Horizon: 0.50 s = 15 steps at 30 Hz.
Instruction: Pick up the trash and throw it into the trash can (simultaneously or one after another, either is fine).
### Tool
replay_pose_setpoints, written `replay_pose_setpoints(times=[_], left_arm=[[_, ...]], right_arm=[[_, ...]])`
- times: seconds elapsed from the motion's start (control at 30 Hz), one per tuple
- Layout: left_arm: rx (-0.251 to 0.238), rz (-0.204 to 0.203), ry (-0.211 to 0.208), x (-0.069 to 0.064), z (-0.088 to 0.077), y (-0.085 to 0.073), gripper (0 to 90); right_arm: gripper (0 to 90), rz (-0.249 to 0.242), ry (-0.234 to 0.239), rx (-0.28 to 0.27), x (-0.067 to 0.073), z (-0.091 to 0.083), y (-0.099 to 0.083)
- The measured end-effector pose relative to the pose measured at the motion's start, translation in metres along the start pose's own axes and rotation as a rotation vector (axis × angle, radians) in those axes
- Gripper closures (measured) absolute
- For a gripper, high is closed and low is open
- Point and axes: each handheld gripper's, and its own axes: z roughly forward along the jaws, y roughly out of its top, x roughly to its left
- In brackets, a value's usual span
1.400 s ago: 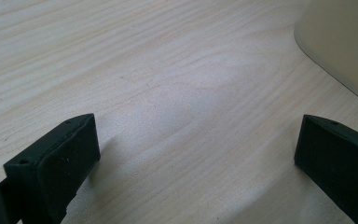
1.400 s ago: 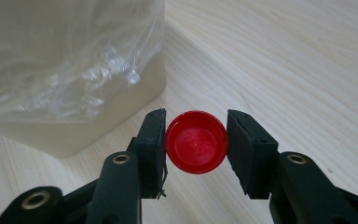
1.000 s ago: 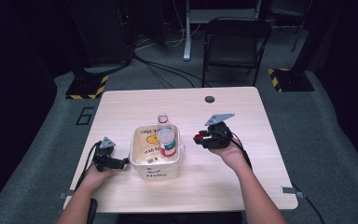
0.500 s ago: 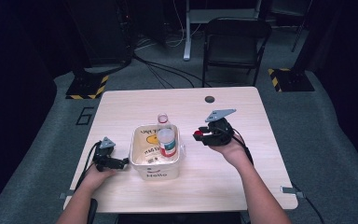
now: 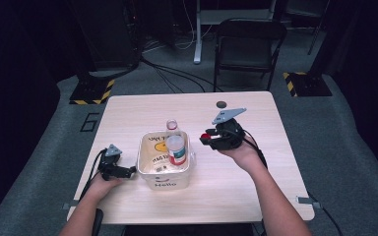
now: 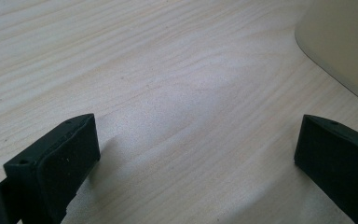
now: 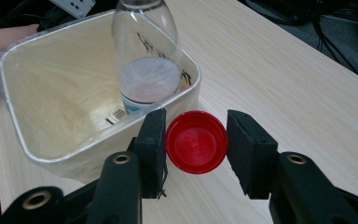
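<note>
Right gripper view, centre of the frame: my right gripper [image 7: 196,142] is clenched on a red cap [image 7: 196,141], its 2 black jaws pressing the round lid from left and right, the open underside facing the lens. Just behind it, in the upper left of the frame, sits the cream tub [image 7: 42,154], and inside stands a clear bottle [image 7: 144,56] with a white label, uncapped, its base near the tub's near wall.

In the high view, the right gripper [image 5: 207,137] hangs above the table [image 5: 256,191] at centre right of the frame, lifted clear of the wood, the cap [image 5: 205,136] a small red dot at its tip — just right of the tub [image 5: 165,181], apart from it. The bottle [image 5: 176,150] stands upright in the tub's right half. A 2nd clear container [image 5: 172,125] stands on the table just behind the tub's far rim; what it is I cannot tell. A small dark disc [image 5: 221,104] lies near the table's far edge, well apart from everything else.

My left gripper [image 5: 128,170] rests low at lower left of the frame, its tip just beside the tub's left wall. In the left gripper view its jaws stand released — wide apart over bare wood [image 6: 168,93], nothing between them, the tub's pale corner [image 6: 345,42] at upper right.
</note>
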Motion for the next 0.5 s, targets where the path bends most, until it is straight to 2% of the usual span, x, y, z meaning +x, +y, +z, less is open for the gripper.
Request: replay_pose_setpoints(times=[0.17,0.3,0.5], left_arm=[[0.001,-0.004,0.000,0.000,0.000,0.000,0.0],[0.002,0.005,0.001,0.000,0.000,0.000,0.0],[0.002,0.002,0.001,0.000,0.000,0.000,0.0]], right_arm=[[58.1,-0.038,0.021,-0.005,0.009,-0.004,0.014],[58.1,-0.063,0.023,0.014,0.013,0.000,0.024],[58.2,-0.120,0.054,0.018,0.025,0.002,0.040]])
